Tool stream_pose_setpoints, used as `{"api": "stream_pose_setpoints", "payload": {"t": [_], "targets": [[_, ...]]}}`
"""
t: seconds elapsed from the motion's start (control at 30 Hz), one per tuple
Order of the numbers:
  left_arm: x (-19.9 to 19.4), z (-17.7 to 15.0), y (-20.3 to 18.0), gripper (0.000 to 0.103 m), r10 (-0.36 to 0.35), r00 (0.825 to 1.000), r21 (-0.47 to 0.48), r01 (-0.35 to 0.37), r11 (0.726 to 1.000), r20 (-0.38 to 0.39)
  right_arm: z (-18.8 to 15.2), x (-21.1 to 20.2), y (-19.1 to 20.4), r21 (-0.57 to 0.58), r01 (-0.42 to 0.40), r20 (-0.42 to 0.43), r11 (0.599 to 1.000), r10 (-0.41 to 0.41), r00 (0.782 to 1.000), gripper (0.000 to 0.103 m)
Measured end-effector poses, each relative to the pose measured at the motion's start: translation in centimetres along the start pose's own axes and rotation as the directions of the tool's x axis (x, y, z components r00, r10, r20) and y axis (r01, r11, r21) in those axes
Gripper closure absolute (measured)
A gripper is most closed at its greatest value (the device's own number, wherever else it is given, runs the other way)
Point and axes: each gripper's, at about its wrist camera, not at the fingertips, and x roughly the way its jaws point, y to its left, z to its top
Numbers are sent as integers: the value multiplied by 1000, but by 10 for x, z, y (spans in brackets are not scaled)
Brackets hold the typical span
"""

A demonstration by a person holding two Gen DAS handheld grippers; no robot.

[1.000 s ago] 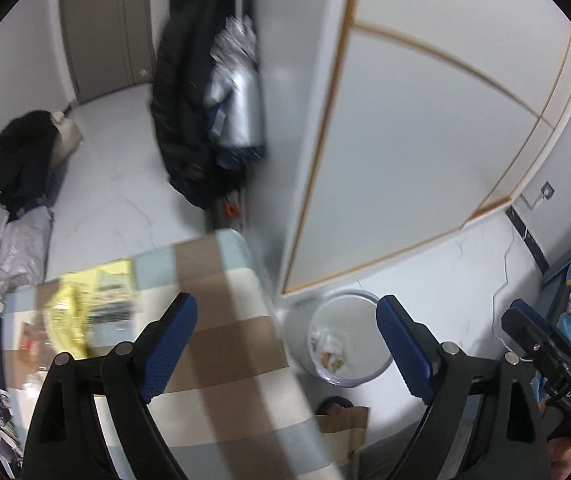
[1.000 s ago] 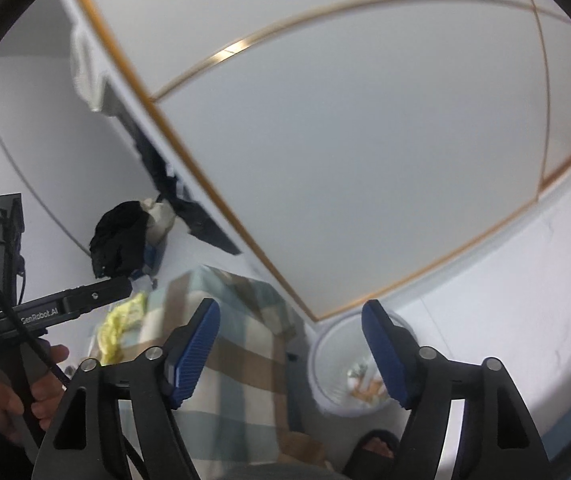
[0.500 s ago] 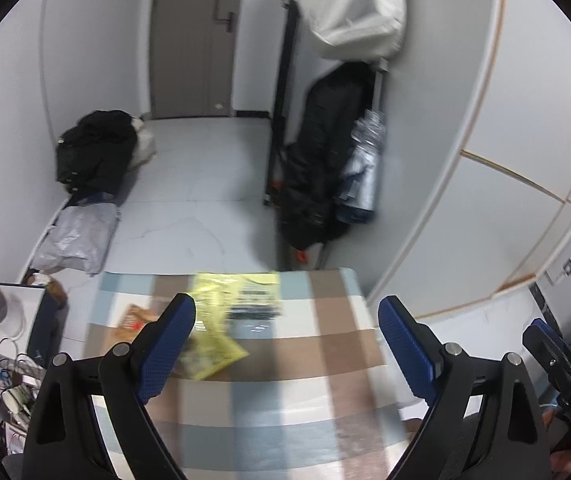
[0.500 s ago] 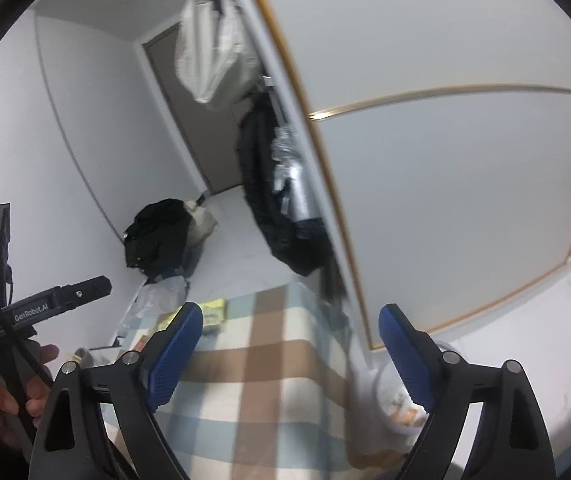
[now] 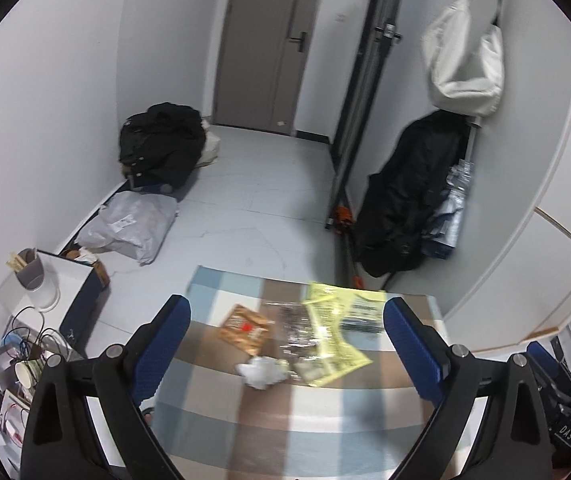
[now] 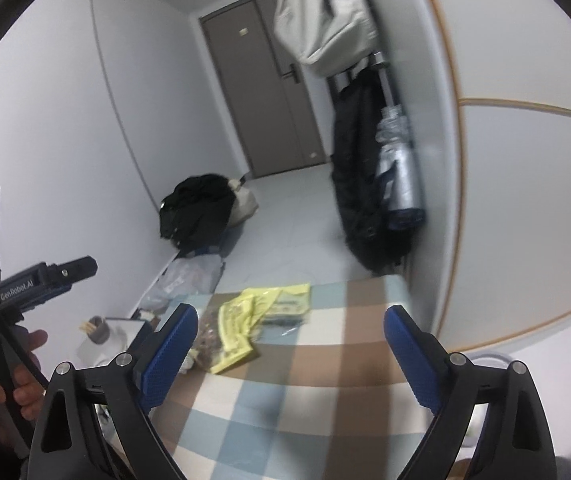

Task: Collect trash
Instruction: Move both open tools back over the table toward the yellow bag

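Both the left gripper [image 5: 285, 344] and the right gripper [image 6: 289, 354], each black-framed with blue pads, have jaws spread wide and opening, nothing between them. They hover above the checked tablecloth [image 5: 325, 420], where the trash lies: a yellow plastic wrapper [image 5: 335, 332], an orange snack packet [image 5: 243, 328] and a crumpled white tissue [image 5: 261, 372].

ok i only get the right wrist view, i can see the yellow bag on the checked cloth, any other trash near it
Observer: Yes. A crumpled white tissue lies just beside the yellow bag, on its near side.
Operator: anything else
Observer: An orange-brown snack wrapper lies flat on the cloth, on the far side of the tissue, with a clear wrapper between it and the bag.
Operator: is the left hand-held gripper carrying anything
Observer: No. The left hand-held gripper has its jaws opening with nothing between them; it is above the pile.
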Motion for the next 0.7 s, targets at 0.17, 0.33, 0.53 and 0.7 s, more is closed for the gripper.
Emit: {"api": "stream_pose_setpoints", "payload": {"t": [0.17, 0.33, 0.53, 0.7], "targets": [[11, -5, 35, 7, 3, 1000, -47, -4, 999, -25, -9, 34, 28, -31, -20, -65, 999, 18, 998, 8], [30, -11, 71, 7, 25, 999, -109, -30, 994, -44, -16, 60, 50, -67, -29, -114, 997, 21, 993, 8], [47, -20, 100, 7, 52, 996, -134, -61, 989, -74, -24, 100, 70, -93, -46, -180, 995, 29, 983, 8], [58, -19, 114, 7, 30, 992, -160, -49, 986, -119, -31, 133, 76, -94, -44, -248, 995, 19, 968, 8]]}}
